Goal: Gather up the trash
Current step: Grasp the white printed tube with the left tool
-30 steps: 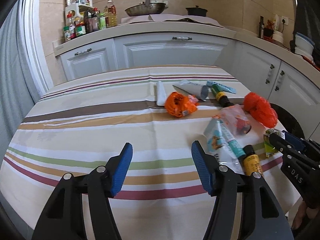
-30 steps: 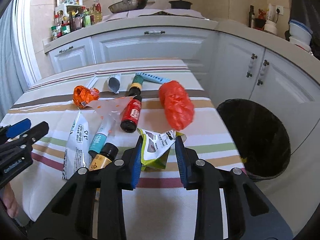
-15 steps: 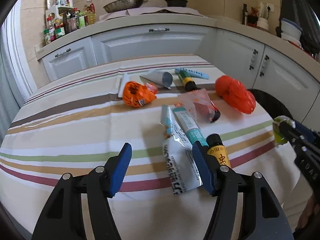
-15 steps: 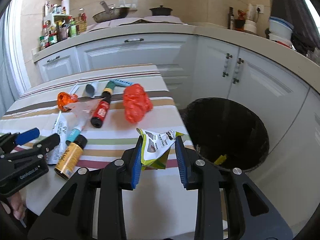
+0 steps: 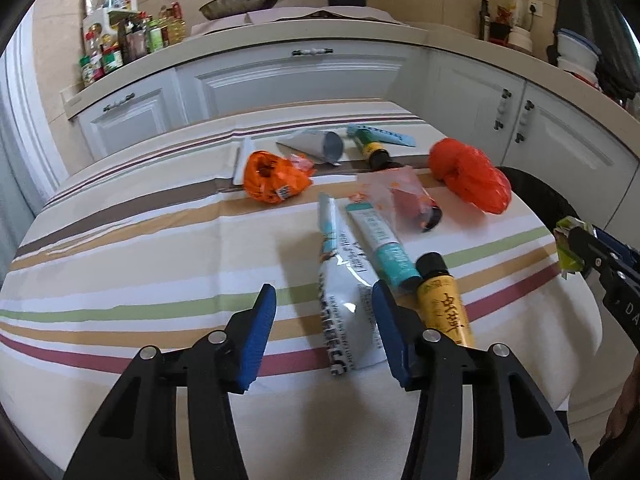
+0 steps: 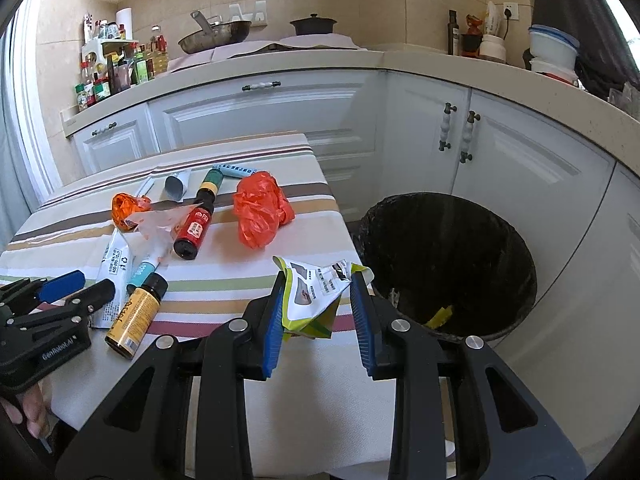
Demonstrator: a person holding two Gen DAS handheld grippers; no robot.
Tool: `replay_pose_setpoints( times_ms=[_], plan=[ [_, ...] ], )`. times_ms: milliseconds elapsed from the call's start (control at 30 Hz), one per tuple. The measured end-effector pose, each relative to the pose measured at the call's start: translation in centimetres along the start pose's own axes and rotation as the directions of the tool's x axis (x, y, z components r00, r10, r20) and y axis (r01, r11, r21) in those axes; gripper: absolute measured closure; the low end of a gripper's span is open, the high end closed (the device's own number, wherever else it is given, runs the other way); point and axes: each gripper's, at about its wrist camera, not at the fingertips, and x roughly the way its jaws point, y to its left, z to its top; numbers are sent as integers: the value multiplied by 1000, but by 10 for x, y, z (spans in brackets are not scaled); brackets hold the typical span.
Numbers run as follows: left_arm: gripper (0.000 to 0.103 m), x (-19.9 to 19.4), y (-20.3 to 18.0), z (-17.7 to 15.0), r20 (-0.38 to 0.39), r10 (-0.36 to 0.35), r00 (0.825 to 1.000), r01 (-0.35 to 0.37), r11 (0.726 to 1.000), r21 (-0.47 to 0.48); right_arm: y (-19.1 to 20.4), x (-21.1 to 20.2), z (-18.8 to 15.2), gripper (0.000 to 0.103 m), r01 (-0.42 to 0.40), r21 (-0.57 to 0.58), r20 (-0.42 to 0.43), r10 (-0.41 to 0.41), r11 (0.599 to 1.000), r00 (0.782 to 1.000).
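Right tool [image 6: 316, 312] clamped on one crumpled wrapper [image 6: 316, 294], near the bin [image 6: 448, 264]. Left tool [image 5: 322, 328] closing over white pouch [image 5: 346, 304], pads apart. Table [image 5: 120, 248]: three bottles, two orange bags.

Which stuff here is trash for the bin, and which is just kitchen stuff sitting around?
For the job:
- crumpled wrapper, held in the right gripper
- black bin
- white pouch, between the closing fingers of the left gripper
- yellow bottle
- teal tube
- orange bag

Just lying about:
- wok
- black pot
- spice jars
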Motion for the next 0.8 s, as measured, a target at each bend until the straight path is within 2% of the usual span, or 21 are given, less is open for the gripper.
replay_pose_setpoints(
  times_ms=[133,300,433,567,800],
  plan=[
    [51,-2,1,2,-3,-24,1000,24,999,-25,1,0,0,73,0,0,2,0,1000,1000],
    [42,3,-9,0,-12,-29,1000,29,1000,-10,1,0,0,73,-1,1,0,1,1000,1000],
    [42,10,-9,-4,-29,-19,999,19,1000,-9,1,1,-1,73,-3,5,-3,3,1000,1000],
    [61,9,-7,-5,-29,-42,999,41,999,-13,2,1,-2,73,-7,7,-2,7,1000,1000],
    [73,2,-3,-8,2,-50,999,50,999,-1,2,1,-3,73,-9,8,-1,9,1000,1000]
  ],
)
